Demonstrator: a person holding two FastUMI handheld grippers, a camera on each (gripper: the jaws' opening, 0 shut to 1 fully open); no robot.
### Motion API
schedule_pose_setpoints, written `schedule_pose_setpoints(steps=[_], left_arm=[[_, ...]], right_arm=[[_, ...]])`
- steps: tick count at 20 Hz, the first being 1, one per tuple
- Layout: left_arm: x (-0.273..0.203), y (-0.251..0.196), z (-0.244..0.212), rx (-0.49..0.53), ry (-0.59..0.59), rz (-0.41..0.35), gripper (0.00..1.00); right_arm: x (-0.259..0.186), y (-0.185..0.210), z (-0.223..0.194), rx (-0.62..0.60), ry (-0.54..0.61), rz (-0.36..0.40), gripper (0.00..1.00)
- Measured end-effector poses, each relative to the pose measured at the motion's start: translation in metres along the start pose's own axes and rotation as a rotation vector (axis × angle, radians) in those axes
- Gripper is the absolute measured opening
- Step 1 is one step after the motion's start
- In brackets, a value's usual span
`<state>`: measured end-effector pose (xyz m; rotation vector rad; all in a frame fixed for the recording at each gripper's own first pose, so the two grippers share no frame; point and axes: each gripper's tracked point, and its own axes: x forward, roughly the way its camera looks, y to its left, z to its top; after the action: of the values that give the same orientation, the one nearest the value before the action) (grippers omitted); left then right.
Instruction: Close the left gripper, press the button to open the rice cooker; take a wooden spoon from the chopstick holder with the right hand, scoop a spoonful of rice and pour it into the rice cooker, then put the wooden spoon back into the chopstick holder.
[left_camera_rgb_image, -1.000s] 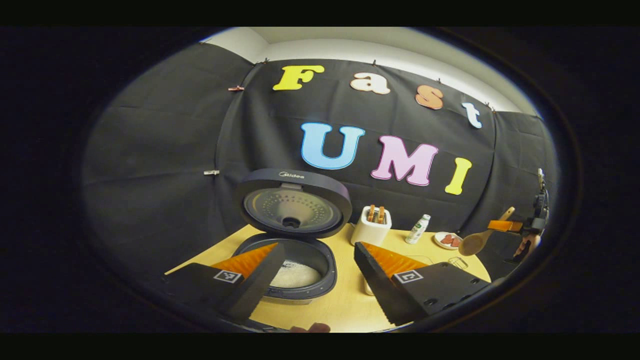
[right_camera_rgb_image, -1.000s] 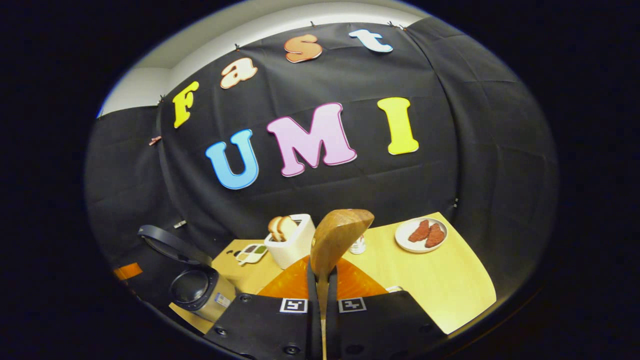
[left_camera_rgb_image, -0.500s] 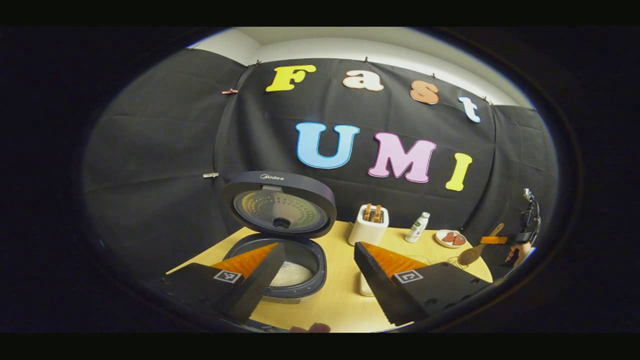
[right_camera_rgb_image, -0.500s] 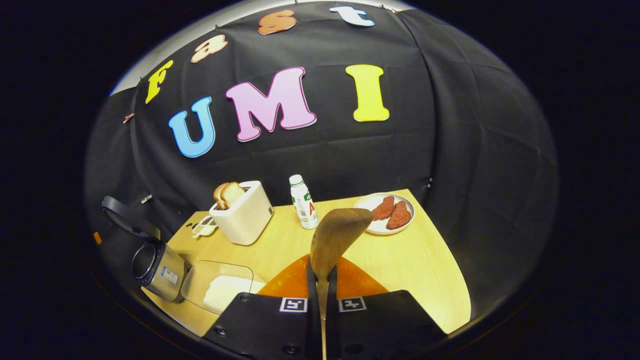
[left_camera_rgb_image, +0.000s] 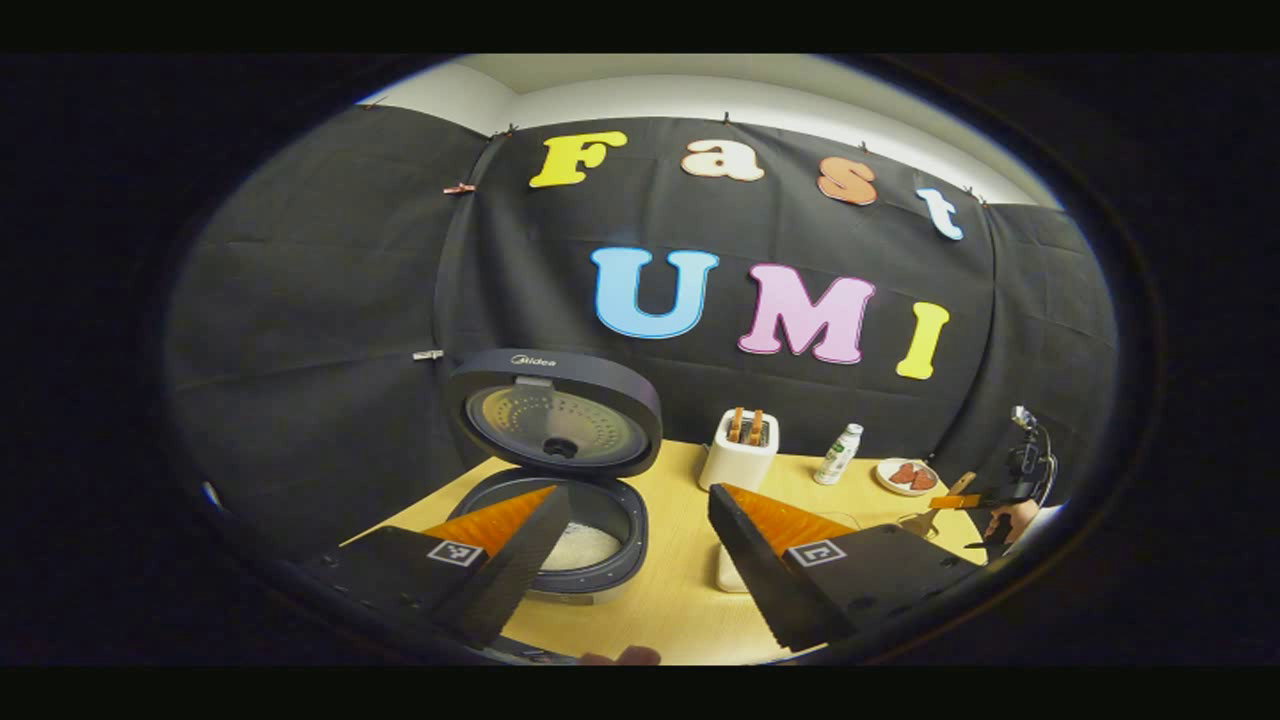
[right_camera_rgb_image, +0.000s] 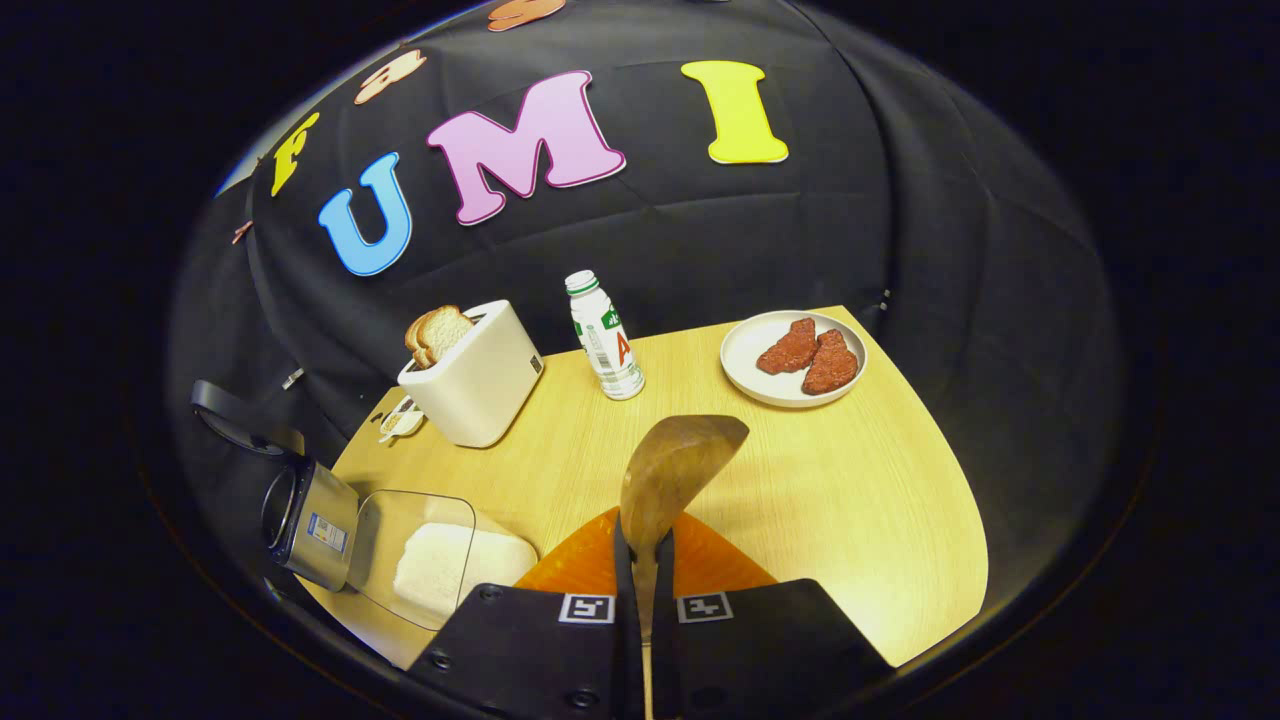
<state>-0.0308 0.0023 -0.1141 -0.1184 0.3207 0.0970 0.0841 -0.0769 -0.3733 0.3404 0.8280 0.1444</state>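
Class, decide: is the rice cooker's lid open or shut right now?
Open. The rice cooker has its lid standing upright behind the pot, with white rice visible inside.

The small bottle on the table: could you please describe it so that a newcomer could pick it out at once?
Start at the wooden table and find the white toaster holding bread near its back edge. Between that toaster and the white plate of reddish food stands the small bottle, upright and apart from both. It is the only tall, narrow thing there, white with a pale cap and a printed label.

Wooden table (right_camera_rgb_image: 850, 480) bears rice cooker (left_camera_rgb_image: 560, 520), toaster (right_camera_rgb_image: 470, 385), bottle (right_camera_rgb_image: 603, 335), plate (right_camera_rgb_image: 745, 375).
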Motion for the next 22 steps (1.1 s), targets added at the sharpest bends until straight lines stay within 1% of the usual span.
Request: schedule_pose_setpoints(steps=[3, 4, 5, 6, 7, 8, 9, 10, 11, 12, 13, 14, 15, 17, 18, 19, 21, 22], left_arm=[[-0.003, 0.000, 0.000, 0.001, -0.002, 0.005, 0.95], [-0.002, 0.000, 0.000, 0.001, -0.003, 0.006, 0.95], [-0.002, 0.001, 0.001, 0.000, -0.005, 0.007, 0.95], [-0.002, 0.001, 0.002, -0.001, -0.007, 0.005, 0.95], [-0.002, 0.001, 0.004, -0.003, -0.009, 0.004, 0.95], [0.000, 0.002, 0.005, -0.003, -0.013, 0.003, 0.98], [0.000, 0.003, 0.005, -0.003, -0.015, 0.002, 0.95], [0.001, 0.003, 0.006, -0.004, -0.017, -0.001, 0.95], [0.001, 0.003, 0.006, -0.005, -0.018, -0.005, 0.95], [0.002, 0.003, 0.007, -0.004, -0.019, -0.008, 0.95], [0.003, 0.004, 0.008, -0.005, -0.020, -0.011, 0.95], [0.003, 0.004, 0.008, -0.005, -0.020, -0.015, 0.95], [0.004, 0.004, 0.008, -0.005, -0.021, -0.018, 0.95], [0.004, 0.005, 0.011, -0.003, -0.025, -0.025, 0.95], [0.004, 0.005, 0.013, -0.004, -0.030, -0.032, 0.95], [0.005, 0.003, 0.014, -0.006, -0.032, -0.049, 0.95], [0.006, 0.001, 0.017, -0.005, -0.040, -0.067, 0.95], [0.008, 0.001, 0.020, -0.001, -0.043, -0.073, 0.95]], right_arm=[[0.006, -0.009, -0.017, 0.036, 0.053, -0.010, 0.09], [0.005, -0.010, -0.017, 0.049, 0.057, -0.010, 0.11], [0.002, -0.012, -0.014, 0.061, 0.048, -0.013, 0.14], [0.000, -0.017, -0.012, 0.064, 0.039, -0.027, 0.13], [0.000, -0.022, -0.012, 0.064, 0.031, -0.043, 0.20], [-0.001, -0.026, -0.011, 0.064, 0.027, -0.058, 0.15], [-0.004, -0.029, -0.010, 0.065, 0.024, -0.072, 0.33], [-0.006, -0.032, -0.011, 0.069, 0.024, -0.076, 0.39], [-0.008, -0.033, -0.010, 0.070, 0.020, -0.082, 0.40], [-0.010, -0.034, -0.009, 0.069, 0.015, -0.085, 0.40], [-0.012, -0.034, -0.008, 0.069, 0.013, -0.086, 0.38], [-0.014, -0.034, -0.009, 0.068, 0.015, -0.088, 0.54], [-0.017, -0.036, -0.009, 0.063, 0.013, -0.096, 0.64], [-0.025, -0.038, -0.006, 0.040, -0.007, -0.116, 0.66], [-0.031, -0.038, -0.004, 0.026, -0.021, -0.124, 0.65], [-0.035, -0.039, -0.002, 0.016, -0.035, -0.130, 0.86], [-0.048, -0.038, 0.005, -0.011, -0.074, -0.146, 0.97], [-0.057, -0.037, 0.008, -0.021, -0.091, -0.154, 0.98]])
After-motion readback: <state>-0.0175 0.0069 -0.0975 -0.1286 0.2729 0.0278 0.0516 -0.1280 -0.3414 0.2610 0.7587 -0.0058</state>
